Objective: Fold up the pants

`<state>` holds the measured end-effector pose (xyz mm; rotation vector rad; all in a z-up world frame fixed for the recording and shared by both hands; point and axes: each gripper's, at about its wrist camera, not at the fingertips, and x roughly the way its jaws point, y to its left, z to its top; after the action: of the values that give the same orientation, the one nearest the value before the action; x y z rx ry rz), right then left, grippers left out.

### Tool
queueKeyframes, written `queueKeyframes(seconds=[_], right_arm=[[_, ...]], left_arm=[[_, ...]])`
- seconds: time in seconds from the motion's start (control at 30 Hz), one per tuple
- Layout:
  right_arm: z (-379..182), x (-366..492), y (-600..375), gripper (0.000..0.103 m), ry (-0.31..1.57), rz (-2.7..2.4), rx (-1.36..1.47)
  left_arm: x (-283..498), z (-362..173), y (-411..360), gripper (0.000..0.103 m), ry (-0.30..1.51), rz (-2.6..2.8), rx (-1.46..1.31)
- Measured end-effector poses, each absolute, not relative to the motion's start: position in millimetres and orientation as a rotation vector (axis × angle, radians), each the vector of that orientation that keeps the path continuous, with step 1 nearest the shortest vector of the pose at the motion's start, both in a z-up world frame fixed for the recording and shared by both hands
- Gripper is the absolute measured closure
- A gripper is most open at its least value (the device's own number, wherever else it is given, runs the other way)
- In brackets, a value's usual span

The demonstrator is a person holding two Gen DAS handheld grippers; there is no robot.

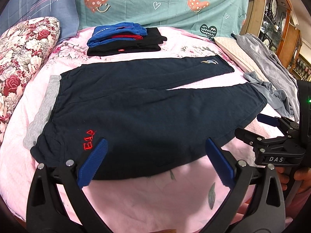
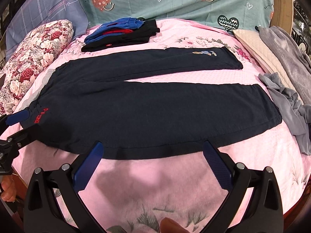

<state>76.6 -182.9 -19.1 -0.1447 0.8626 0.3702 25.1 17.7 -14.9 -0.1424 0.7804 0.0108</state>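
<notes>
While nothing is held: both tongs gape wide.
Left gripper (image 1: 155, 155): over the waist end, near the red letters (image 1: 89, 139).
Pants (image 1: 147, 104): flat on the pink bedspread (image 1: 147, 192), soft, floppy, light.
Right gripper (image 2: 153, 155): at the near leg's edge.
Best hold: pinch that near edge.

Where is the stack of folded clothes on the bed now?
The stack of folded clothes lies at the far side of the pink bedspread, behind the navy pants, between the floral pillow and the teal pillow.
</notes>
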Motion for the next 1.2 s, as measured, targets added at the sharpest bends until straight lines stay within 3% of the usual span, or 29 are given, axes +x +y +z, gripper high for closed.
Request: queueKeyframes(seconds=[0.27,0.63,0.7,0.87,0.93,1.07,1.13,1.2], right_arm=[[-17,87,-171,0.001,0.861,0.385,-0.208],[-6,123,-101,0.001,0.932,0.83,-0.411],[0,132,-90,0.001,0.907,0.889,-0.451],[17,185,-56,0.001,0.865,1.014,-0.561],[17,211,-35,0.001,0.844,1.016,-0.624],[3,260,-1,0.017,0.859,1.074,-0.684],[-10,281,14,0.034,0.847,1.093,-0.727],[-20,300,27,0.039,0.862,1.115,-0.747]], left_arm=[[35,-7,53,0.002,0.784,0.017,-0.154],[92,22,193,0.002,0.788,0.139,-0.041],[117,23,213,0.007,0.818,0.11,-0.006],[188,19,238,0.031,0.915,-0.066,0.07],[209,13,240,0.034,0.943,-0.13,0.096],[243,-10,238,0.034,1.02,-0.251,0.155],[258,-23,240,0.034,1.066,-0.297,0.171],[268,-35,243,0.034,1.108,-0.333,0.174]])
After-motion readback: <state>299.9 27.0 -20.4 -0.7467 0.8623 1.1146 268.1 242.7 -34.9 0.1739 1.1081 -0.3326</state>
